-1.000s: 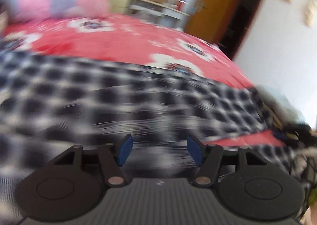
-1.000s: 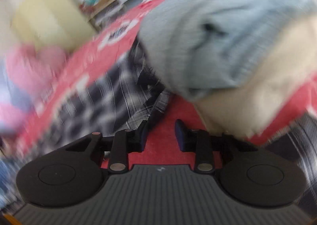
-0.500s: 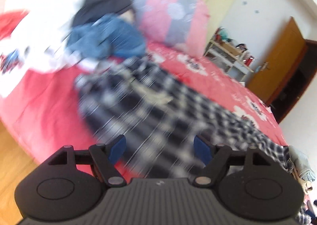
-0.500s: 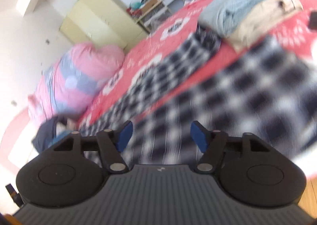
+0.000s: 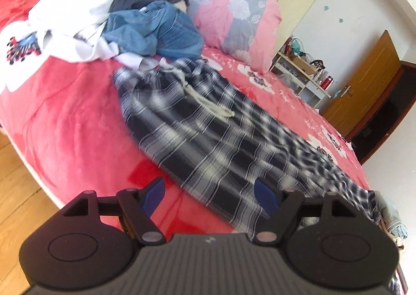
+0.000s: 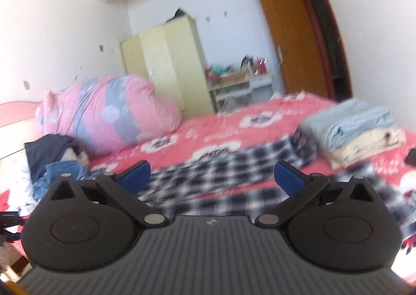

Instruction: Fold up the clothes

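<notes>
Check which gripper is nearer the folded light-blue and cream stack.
Right. The right gripper faces the stack just across the plaid trousers; the left gripper sees it only at the trousers' far end.

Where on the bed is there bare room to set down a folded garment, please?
Free: the red blanket between the plaid trousers and the bed's near edge. Crowded: the heap with denim near the pink duvet, and the folded stack.

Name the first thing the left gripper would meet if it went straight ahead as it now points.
Most likely the plaid trousers laid along the red bed. The open left gripper aims at them with nothing between, though depth is hard to judge.
</notes>
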Demonstrator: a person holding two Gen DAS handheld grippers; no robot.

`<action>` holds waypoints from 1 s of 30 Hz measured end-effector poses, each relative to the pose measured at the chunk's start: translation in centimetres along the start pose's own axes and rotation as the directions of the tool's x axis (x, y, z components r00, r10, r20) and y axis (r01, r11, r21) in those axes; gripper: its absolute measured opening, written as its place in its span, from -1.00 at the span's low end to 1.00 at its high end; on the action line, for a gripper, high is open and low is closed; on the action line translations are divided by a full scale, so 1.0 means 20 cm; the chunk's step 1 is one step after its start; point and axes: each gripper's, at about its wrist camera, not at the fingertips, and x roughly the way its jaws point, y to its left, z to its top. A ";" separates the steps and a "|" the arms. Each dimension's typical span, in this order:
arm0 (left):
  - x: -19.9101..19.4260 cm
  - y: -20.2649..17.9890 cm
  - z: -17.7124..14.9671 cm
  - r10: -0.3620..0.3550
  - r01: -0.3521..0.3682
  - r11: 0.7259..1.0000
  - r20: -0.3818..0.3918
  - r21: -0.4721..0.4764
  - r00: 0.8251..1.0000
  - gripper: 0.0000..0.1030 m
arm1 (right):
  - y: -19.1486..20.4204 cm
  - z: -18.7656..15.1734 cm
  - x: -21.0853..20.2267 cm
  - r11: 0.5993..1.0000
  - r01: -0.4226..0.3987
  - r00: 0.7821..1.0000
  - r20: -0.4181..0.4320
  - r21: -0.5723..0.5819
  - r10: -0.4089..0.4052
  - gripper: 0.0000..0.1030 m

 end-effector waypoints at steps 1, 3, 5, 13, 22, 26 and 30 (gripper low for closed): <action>0.01 -0.01 0.02 0.001 -0.001 1.000 0.006 0.017 1.000 0.48 | -0.01 0.01 0.02 1.000 0.018 1.000 -0.006 0.001 -0.018 0.98; 0.05 -0.06 0.08 -0.001 0.000 0.998 0.016 0.062 1.000 0.48 | -0.05 0.03 0.07 1.000 0.013 1.000 -0.028 0.020 -0.012 0.98; 0.09 -0.12 0.15 -0.008 0.004 0.994 0.035 0.107 0.999 0.48 | -0.07 0.05 0.12 0.999 0.006 0.999 -0.046 0.032 -0.004 0.98; 0.38 -0.36 0.35 0.015 -0.030 0.967 0.062 0.254 0.998 0.48 | -0.01 0.02 0.41 0.998 -0.058 0.994 -0.097 0.008 0.058 0.93; 0.88 -0.51 0.70 0.044 -0.055 0.855 0.034 0.516 0.998 0.47 | 0.14 0.09 1.04 0.941 -0.316 0.927 -0.250 -0.123 0.278 0.59; 1.18 -0.61 0.81 -0.023 0.064 0.701 -0.067 0.710 0.997 0.47 | 0.25 0.11 1.45 0.863 -0.469 0.847 -0.373 -0.189 0.378 0.52; 1.51 -0.65 0.90 -0.010 0.138 0.592 -0.164 0.794 0.986 0.48 | 0.32 0.10 1.88 0.758 -0.583 0.762 -0.520 -0.291 0.387 0.48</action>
